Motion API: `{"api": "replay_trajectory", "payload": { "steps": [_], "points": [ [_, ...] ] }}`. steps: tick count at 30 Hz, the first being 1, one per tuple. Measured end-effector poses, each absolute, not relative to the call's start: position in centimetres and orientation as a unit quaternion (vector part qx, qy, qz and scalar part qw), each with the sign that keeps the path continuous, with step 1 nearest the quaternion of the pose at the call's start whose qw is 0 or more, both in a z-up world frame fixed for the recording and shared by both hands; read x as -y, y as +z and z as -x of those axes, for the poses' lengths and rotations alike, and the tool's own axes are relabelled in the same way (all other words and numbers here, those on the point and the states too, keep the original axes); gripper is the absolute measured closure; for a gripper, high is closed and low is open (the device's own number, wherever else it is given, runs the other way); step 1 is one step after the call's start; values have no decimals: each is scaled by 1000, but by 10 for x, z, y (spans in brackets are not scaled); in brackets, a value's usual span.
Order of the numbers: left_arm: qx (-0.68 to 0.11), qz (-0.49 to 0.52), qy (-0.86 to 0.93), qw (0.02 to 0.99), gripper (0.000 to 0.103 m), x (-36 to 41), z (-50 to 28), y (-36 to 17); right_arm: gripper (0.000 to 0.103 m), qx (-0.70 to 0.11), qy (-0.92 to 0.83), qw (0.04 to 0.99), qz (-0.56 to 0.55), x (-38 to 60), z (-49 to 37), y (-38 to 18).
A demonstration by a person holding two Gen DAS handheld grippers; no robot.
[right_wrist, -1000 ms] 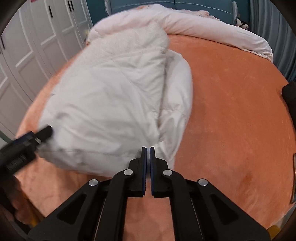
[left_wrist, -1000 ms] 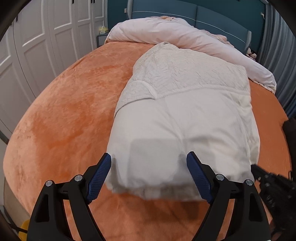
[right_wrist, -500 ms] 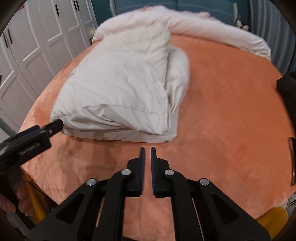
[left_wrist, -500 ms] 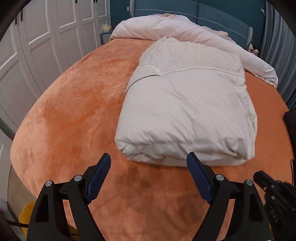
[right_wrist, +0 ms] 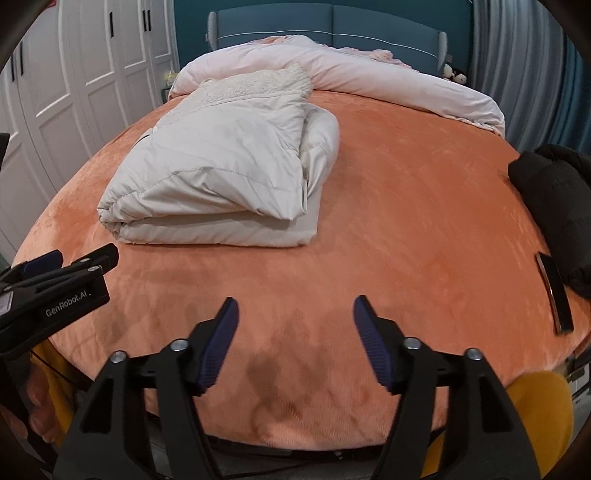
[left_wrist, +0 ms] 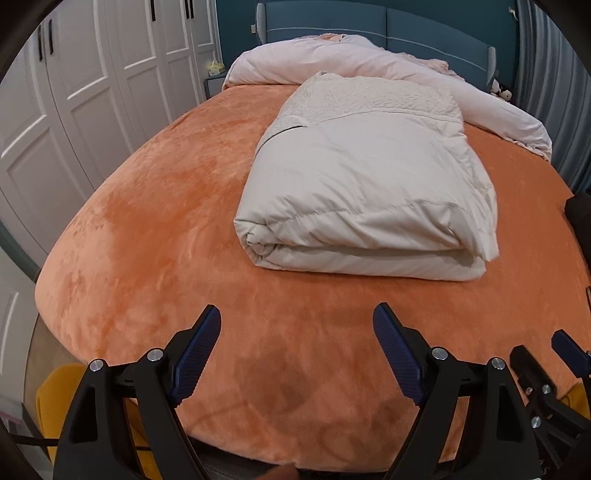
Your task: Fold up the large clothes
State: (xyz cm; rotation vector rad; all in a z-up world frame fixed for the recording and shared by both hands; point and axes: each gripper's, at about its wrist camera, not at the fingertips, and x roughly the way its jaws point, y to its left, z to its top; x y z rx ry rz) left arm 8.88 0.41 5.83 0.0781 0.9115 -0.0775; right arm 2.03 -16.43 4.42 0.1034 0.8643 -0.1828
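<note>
A cream padded garment (left_wrist: 365, 192) lies folded into a thick rectangle on the orange bed cover (left_wrist: 155, 206), its textured lining showing at the far end. The right wrist view has the same garment (right_wrist: 221, 173) at left of centre. My left gripper (left_wrist: 297, 328) hangs open near the bed's front edge, well short of the garment, nothing between its fingers. My right gripper (right_wrist: 295, 314) is likewise back from the garment, its jaws opening with nothing between them. The left gripper's body (right_wrist: 55, 291) shows at the left edge of the right wrist view.
A rolled pink duvet (left_wrist: 369, 70) lies across the head of the bed before a blue headboard (right_wrist: 332, 22). A black garment (right_wrist: 557, 199) and a dark phone (right_wrist: 554, 291) rest at the bed's right edge. White wardrobe doors (left_wrist: 74, 92) stand at left.
Both grippers have pulled back from the garment toward the bed's front edge. The right gripper, shut at the garment's edge before, now has its jaws apart. The garment lies flat, folded.
</note>
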Motion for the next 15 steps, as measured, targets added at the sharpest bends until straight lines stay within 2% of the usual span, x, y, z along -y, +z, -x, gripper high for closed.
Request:
{"api": "replay_trajectory", "payload": {
  "steps": [9, 15],
  "points": [
    [-423, -50, -37, 904, 20, 3, -65, 57, 31, -405, -104, 907, -49, 156, -4, 44],
    [-415, -62, -43, 907, 20, 9, -54, 54, 30, -396, -104, 911, -46, 150, 5, 42]
  ]
}}
